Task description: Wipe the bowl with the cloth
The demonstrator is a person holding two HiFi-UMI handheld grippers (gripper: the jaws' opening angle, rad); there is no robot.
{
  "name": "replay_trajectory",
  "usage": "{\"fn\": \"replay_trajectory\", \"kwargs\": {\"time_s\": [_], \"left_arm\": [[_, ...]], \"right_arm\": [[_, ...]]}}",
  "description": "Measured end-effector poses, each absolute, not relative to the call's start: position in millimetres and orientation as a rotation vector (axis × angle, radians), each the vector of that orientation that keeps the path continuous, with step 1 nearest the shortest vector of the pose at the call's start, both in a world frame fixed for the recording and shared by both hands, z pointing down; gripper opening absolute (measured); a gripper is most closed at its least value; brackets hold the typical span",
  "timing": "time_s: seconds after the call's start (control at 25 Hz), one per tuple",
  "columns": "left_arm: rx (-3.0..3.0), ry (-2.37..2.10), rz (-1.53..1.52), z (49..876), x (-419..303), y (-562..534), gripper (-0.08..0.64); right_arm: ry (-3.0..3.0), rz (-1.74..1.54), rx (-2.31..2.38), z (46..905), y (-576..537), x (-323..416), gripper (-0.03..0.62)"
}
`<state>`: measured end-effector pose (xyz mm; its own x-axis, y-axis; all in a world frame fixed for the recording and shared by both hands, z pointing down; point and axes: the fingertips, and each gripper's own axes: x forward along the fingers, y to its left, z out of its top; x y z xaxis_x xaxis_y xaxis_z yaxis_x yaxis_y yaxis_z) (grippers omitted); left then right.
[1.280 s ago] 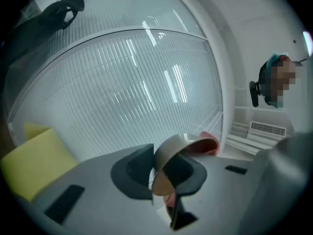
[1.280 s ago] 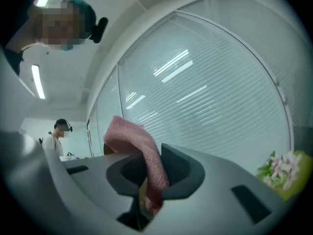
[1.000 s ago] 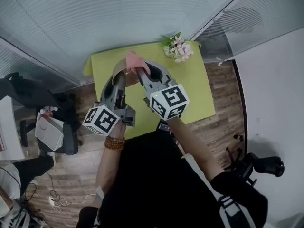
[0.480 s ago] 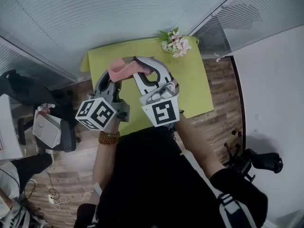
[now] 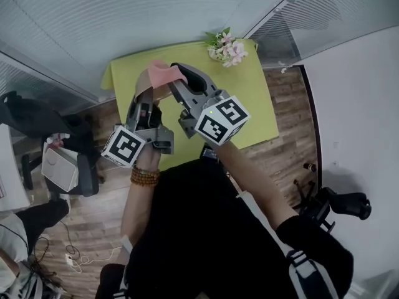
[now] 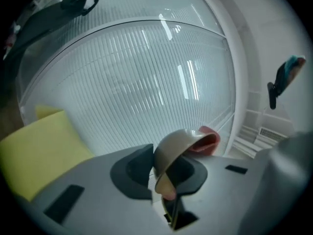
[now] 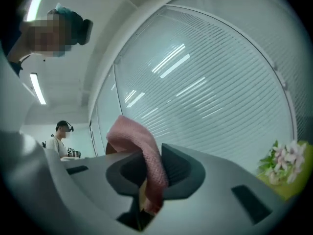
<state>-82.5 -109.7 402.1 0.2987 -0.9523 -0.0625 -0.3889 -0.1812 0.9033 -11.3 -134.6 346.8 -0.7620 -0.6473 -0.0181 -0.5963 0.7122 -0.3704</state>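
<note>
Your left gripper (image 6: 159,175) was clamped on the rim of the tan bowl (image 6: 173,148). Its jaws stood narrow with the thin wall of the bowl pinched between the pads, and they had just been easing open a little with the bowl between them. The bowl stood on edge, its hollow turned toward your right side.

Your right gripper (image 7: 146,180) held the pink cloth (image 7: 146,155). A fold of it was nipped between the narrow jaws and the rest arched up and over to the left. Those jaws too had just been opening slightly, with the cloth between them.

In the head view you held both grippers close together and lifted off the yellow-green surface (image 5: 249,98), above its left part, their tips meeting at the bowl. The cloth lay against the bowl there, bunched at its upper edge. In the left gripper view its pink showed at the bowl's far rim; how deep it reached inside could not be told.

A bunch of pink and white flowers (image 5: 224,47) sat at the far edge of the surface, well apart from the bowl. Slatted blinds (image 6: 137,77) filled the background beyond the surface, and wooden floor (image 5: 287,148) showed beside it. A bead bracelet (image 5: 144,176) sat on your left wrist. Another person (image 7: 61,136) stood far off in the right gripper view.
</note>
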Motion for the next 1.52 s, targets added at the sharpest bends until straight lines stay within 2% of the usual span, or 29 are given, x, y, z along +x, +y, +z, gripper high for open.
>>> {"fn": "replay_trajectory", "kwargs": {"time_s": [0.08,0.16,0.28,0.32,0.4,0.48,0.68,0.88,1.12,1.2,1.28,1.36,1.52], "left_arm": [[1.954,-1.173,-0.688,400,-69,-110,0.088],[2.177,-1.131,-0.406,407,-56,-105,0.112],[2.391,-1.283,0.08,425,-52,-100,0.11],[2.418,-1.324,0.201,431,-51,-100,0.081],[2.377,-1.305,0.232,440,-51,-100,0.061],[2.276,-1.232,0.06,438,-54,-102,0.037],[2.134,-1.297,-0.222,414,-65,-111,0.037],[1.954,-1.298,-0.523,404,-78,-109,0.044],[1.789,-1.284,-0.737,406,-91,-105,0.058],[1.749,-1.287,-0.793,408,-94,-104,0.064],[1.841,-1.27,-0.763,406,-89,-105,0.09],[2.055,-1.25,-0.583,401,-77,-104,0.106],[2.422,-1.518,0.202,413,-68,-104,0.104]], "right_arm": [[2.905,-0.365,-1.093,360,-138,-7,0.035],[3.12,0.042,-1.165,370,-134,-4,0.017],[3.279,0.873,-1.171,372,-116,-10,0.017],[3.268,1.108,-1.152,373,-108,-15,0.017],[3.231,1.34,-1.124,374,-97,-23,0.017],[3.216,1.229,-1.151,371,-95,-24,0.017],[3.106,0.603,-1.228,357,-111,-17,0.026],[2.95,0.144,-1.218,353,-118,-13,0.034],[2.684,-0.656,-1.093,374,-124,-6,0.049],[2.639,-0.776,-1.061,375,-126,-8,0.058],[2.795,-0.561,-1.15,376,-128,-10,0.044],[3.009,-0.139,-1.242,375,-127,-9,0.015],[3.225,0.833,-1.227,368,-112,-18,0.015]]}}
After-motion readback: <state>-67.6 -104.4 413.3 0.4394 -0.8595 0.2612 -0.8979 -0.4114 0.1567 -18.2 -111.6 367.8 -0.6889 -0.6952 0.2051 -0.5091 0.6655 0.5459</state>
